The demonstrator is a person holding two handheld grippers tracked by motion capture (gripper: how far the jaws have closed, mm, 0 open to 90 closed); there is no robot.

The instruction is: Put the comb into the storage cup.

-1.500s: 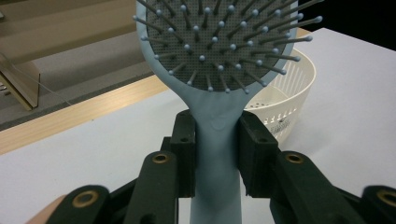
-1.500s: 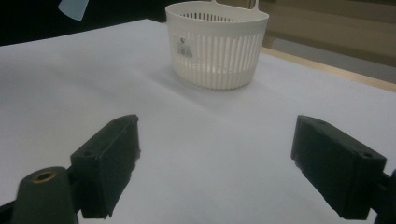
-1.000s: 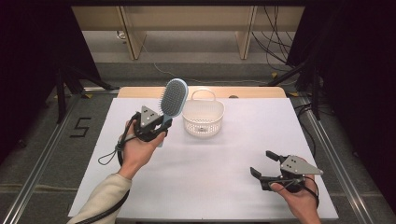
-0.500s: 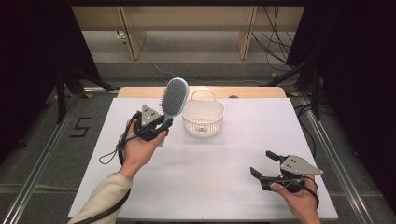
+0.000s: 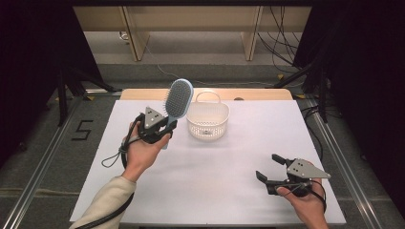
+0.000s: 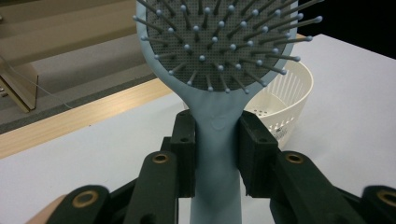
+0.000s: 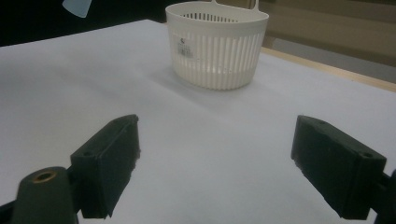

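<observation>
The left gripper [image 5: 167, 128] is closed on the handle of a pale blue plastic paddle hairbrush [image 5: 177, 101] with a grey bristle pad. In the left gripper view both black jaws press against the handle's sides just below the head of the hairbrush [image 6: 217, 122]. The brush stands roughly upright above the white table [image 5: 224, 162], its head tilted toward the far side and its bristles facing the person.

A white slotted plastic basket [image 5: 208, 120] with a loop handle stands on the table just to the right of the brush, in the far centre; brush and basket do not touch.

The right gripper [image 5: 270, 168] sits at the near right, well apart from the basket. Its jaws stand wide apart with nothing between them, as the right gripper view [image 7: 215, 163] confirms.
</observation>
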